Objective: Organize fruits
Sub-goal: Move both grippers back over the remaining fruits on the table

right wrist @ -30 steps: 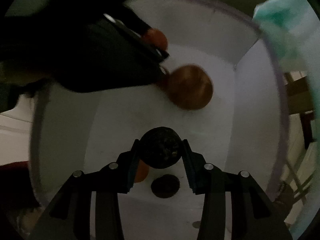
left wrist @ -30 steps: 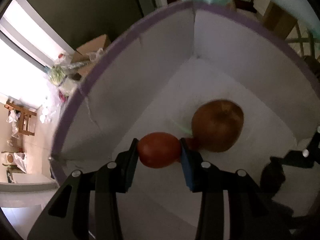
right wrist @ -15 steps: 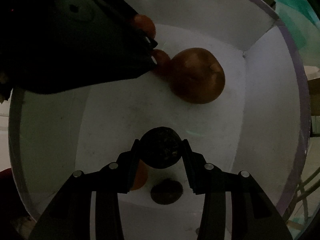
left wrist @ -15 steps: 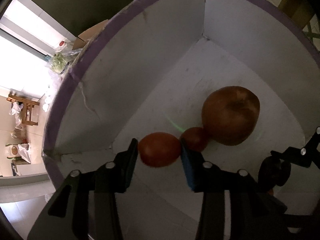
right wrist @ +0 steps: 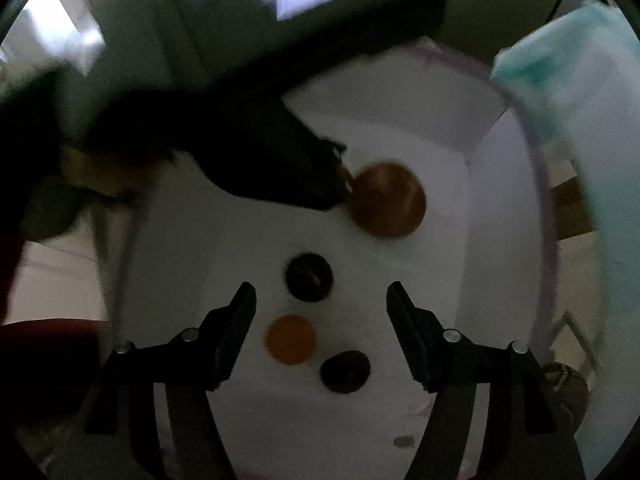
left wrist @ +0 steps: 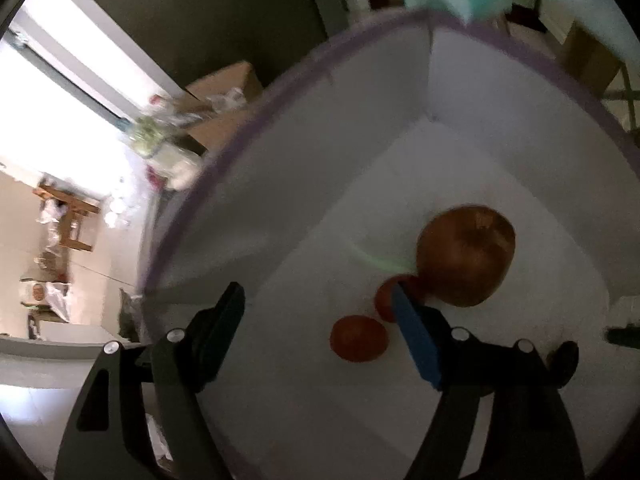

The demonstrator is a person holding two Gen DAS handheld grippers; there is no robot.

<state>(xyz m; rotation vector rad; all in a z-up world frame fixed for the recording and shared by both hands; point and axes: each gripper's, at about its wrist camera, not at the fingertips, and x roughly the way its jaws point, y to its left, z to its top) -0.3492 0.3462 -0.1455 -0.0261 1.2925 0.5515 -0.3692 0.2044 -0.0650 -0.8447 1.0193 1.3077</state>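
Both grippers hang over a white box with a purple rim (left wrist: 224, 160). My left gripper (left wrist: 316, 308) is opening; nothing sits between its pads, and a small red fruit (left wrist: 359, 338) lies loose on the box floor below. A second red fruit (left wrist: 386, 300) rests against a large brown fruit (left wrist: 466, 254). My right gripper (right wrist: 320, 300) is opening too, empty, above a dark round fruit (right wrist: 309, 277) lying on the floor. Below it lie an orange fruit (right wrist: 291, 339) and another dark fruit (right wrist: 345, 371). The large brown fruit (right wrist: 387, 200) shows further back, beside the dark left gripper body (right wrist: 256, 152).
White box walls (left wrist: 500, 92) stand all round the fruits. A teal and white bag (right wrist: 580, 120) hangs at the right of the box. Cardboard boxes (left wrist: 224, 92) and clutter lie on the floor outside, near a bright window.
Both grippers have gone from shut to open. The small red fruit has dropped from the left one, the dark fruit from the right one, onto the box floor. The right gripper has risen.
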